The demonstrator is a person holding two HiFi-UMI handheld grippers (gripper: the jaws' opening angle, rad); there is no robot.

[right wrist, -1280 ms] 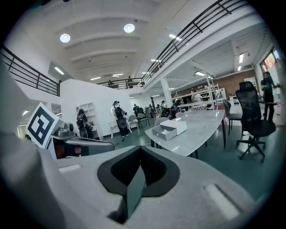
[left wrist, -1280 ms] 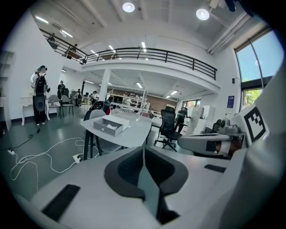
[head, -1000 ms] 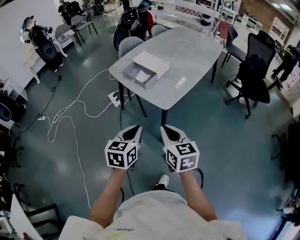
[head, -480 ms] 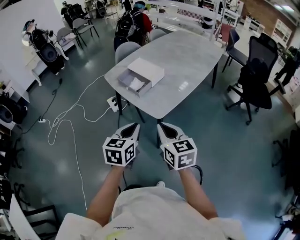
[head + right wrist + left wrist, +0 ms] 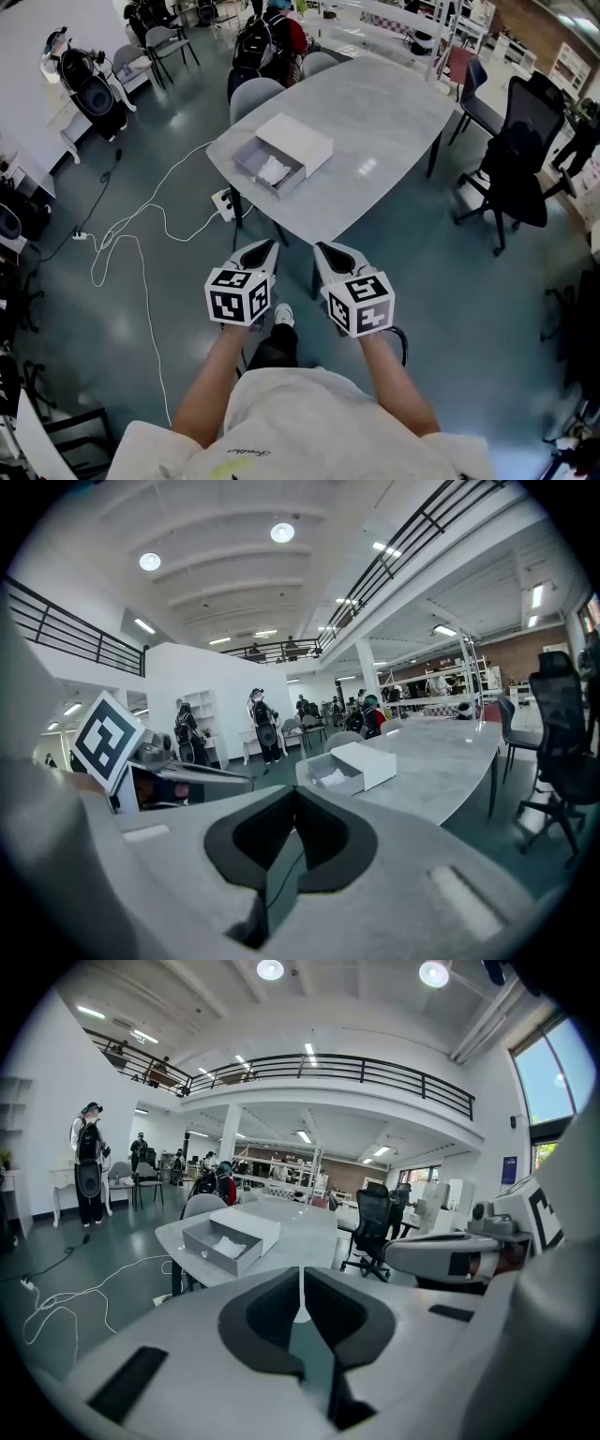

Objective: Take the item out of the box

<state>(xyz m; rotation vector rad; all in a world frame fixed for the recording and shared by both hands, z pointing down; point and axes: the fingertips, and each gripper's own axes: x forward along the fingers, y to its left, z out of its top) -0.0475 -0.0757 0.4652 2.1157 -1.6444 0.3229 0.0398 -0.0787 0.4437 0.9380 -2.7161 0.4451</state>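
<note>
A white slide box (image 5: 298, 142) lies on the left part of a grey table (image 5: 384, 122). Its grey tray is pulled out toward the table's near-left edge, and a crumpled white item (image 5: 273, 171) lies in it. The box (image 5: 231, 1239) and item (image 5: 228, 1245) show in the left gripper view, and the box (image 5: 362, 765) in the right gripper view. My left gripper (image 5: 266, 247) and right gripper (image 5: 324, 249) hang side by side over the floor, short of the table. Both are shut with nothing between the jaws.
A grey chair (image 5: 255, 94) stands behind the box, and a person with a backpack (image 5: 270, 39) sits beyond it. White cables (image 5: 141, 234) and a power strip (image 5: 228, 199) lie on the floor at left. A black office chair (image 5: 517, 173) stands right of the table.
The table and box have come closer, and a foot has stepped forward below. Both grippers stay shut, side by side.
</note>
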